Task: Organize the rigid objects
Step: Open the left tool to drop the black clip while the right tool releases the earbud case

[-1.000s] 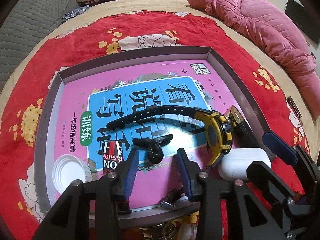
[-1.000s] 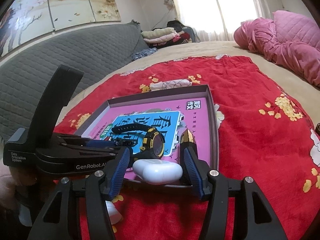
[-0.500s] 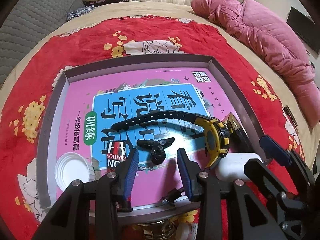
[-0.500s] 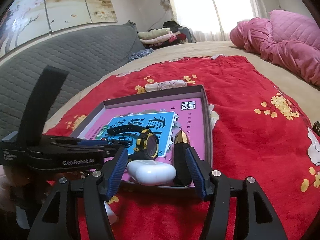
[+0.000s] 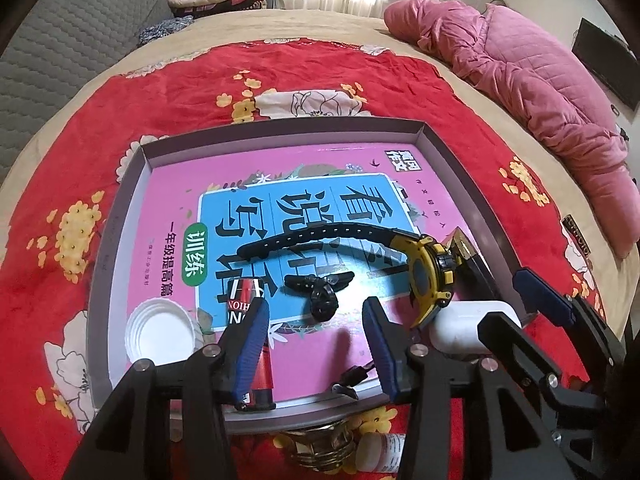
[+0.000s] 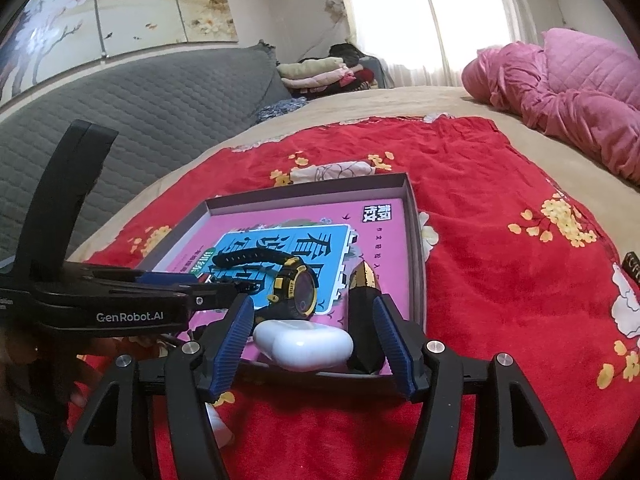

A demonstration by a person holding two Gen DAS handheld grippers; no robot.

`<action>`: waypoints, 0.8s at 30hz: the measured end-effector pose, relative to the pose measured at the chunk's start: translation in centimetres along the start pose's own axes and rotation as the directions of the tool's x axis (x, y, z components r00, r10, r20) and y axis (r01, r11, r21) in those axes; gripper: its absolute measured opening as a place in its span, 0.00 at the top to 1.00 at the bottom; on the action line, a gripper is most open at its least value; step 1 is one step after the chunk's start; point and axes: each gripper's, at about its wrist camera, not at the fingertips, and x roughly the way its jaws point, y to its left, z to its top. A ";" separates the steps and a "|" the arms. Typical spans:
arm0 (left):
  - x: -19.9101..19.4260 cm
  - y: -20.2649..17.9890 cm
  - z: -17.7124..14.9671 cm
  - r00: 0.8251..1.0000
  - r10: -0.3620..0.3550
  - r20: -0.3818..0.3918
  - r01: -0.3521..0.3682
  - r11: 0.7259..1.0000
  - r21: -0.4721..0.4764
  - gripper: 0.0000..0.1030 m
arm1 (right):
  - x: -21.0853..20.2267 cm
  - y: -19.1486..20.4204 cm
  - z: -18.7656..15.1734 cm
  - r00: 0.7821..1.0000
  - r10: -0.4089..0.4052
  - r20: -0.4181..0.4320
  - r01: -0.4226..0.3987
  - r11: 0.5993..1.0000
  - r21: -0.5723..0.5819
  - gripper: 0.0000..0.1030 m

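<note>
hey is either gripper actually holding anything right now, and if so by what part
Nothing is held. The left gripper is opening over the small black clip; the right gripper is opening around the white earbud case, pads clear of it.

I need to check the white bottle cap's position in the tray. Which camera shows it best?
The left wrist view. The white bottle cap lies in plain sight, open side up, in the tray's near left corner, beside the left tongs. The right wrist view shows none of it: the left tongs' body blocks that corner.
</note>
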 end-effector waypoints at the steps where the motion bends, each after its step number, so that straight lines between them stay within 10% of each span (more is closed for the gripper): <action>1: -0.1 0.1 0.0 1.000 -0.004 0.002 0.004 1.000 -0.005 0.53 | 0.0 0.0 0.0 1.000 -0.002 0.001 0.002 1.000 0.000 0.35; 24: -2.0 0.6 -0.4 1.000 0.008 0.029 -0.007 1.000 -0.028 0.42 | -1.4 0.1 0.3 0.998 -0.040 0.050 0.042 0.998 -0.040 0.29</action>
